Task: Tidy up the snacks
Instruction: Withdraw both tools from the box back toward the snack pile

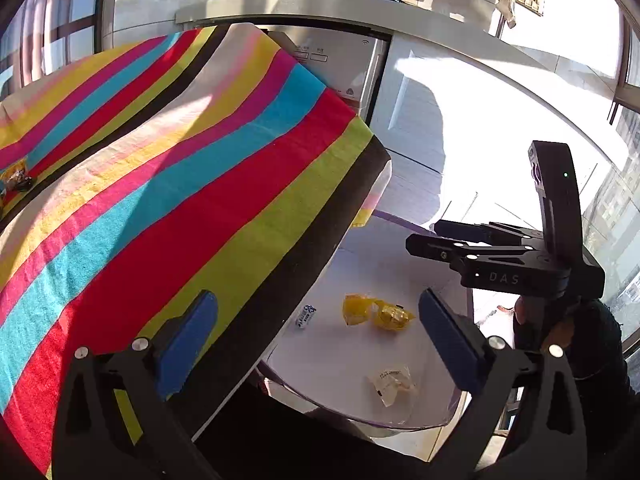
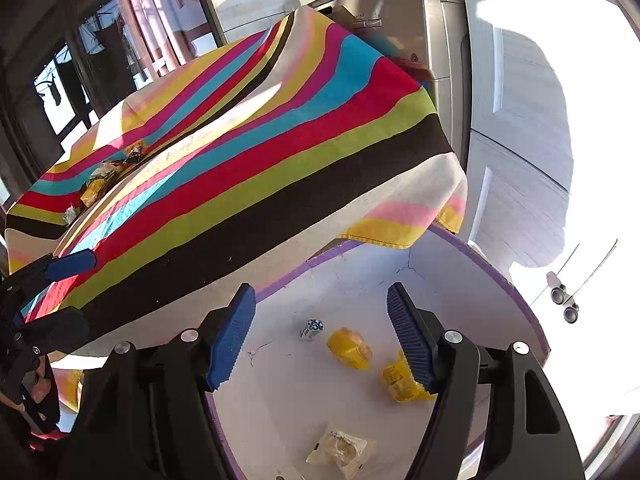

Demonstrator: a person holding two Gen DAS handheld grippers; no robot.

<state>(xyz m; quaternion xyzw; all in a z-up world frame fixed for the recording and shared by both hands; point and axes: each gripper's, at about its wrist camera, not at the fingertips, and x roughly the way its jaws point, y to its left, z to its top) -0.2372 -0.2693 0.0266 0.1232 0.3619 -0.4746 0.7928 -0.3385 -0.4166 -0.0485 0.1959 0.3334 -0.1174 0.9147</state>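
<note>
A white bin with a purple rim sits below the table's edge. It holds two yellow wrapped snacks, a small blue-and-white candy and a clear-wrapped snack. My right gripper hangs open above them with nothing between its blue pads; one pad hides part of a yellow snack. My left gripper is wide open over the table's edge and the bin, holding nothing. More snacks lie in a pile on the striped tablecloth.
A silver appliance and white cabinet doors stand behind the table. A hand holds the right gripper to the right of the bin. The left gripper shows at the left over the cloth.
</note>
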